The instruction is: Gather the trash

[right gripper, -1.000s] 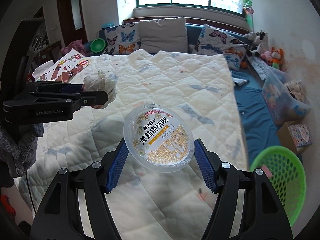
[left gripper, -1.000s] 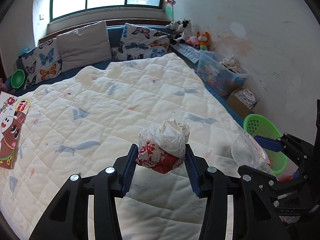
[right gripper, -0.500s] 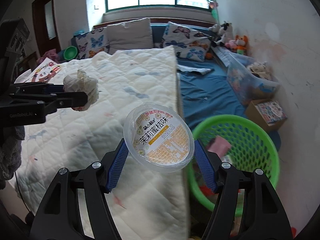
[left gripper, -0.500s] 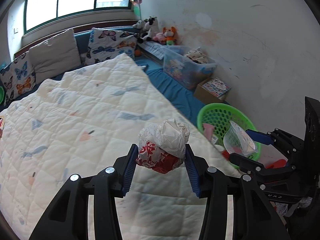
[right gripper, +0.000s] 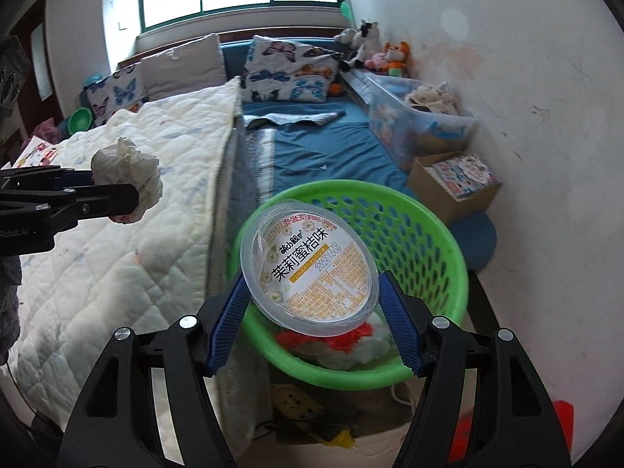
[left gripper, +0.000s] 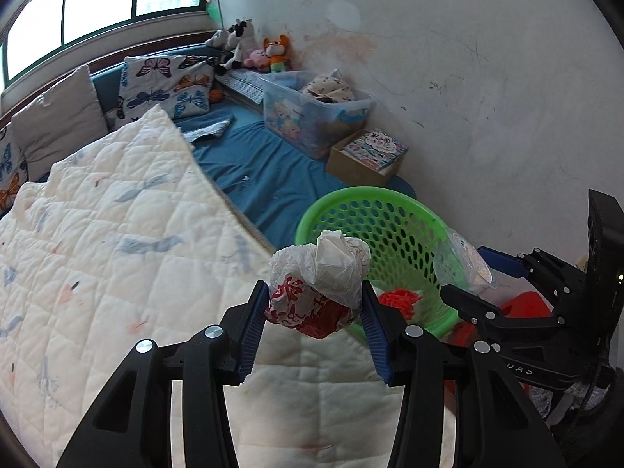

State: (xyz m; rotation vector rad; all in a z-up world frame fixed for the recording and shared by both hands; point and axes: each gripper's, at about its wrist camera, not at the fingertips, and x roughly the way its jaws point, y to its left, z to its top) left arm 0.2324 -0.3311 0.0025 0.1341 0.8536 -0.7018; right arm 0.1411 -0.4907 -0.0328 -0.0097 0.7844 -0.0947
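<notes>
— Bedroom wall and a quilted bed (left gripper: 117,241) are filling the background; what is sitting by the bed's edge?

— A green basket (right gripper: 440,234) is standing on the floor just beside the mattress, with red and white scraps lying in its bottom.

— What is the left claw (left gripper: 314,310) doing?

— It is pinching a crumpled paper wad (left gripper: 318,284), white with red print, between its blue pads. The wad is hanging over the quilt's edge, near the basket rim. In the right wrist view the same wad (right gripper: 128,179) is showing beside the bed.

— And the right claw (right gripper: 312,312)?

— It is gripping a clear plastic cup lid (right gripper: 308,273) with an orange label, tilted, held above the basket's opening.

— Anything else nearby?

— A clear storage bin (left gripper: 312,113) and a cardboard box (left gripper: 366,156) are sitting along the wall, with plush toys (left gripper: 253,48) beyond them.
</notes>
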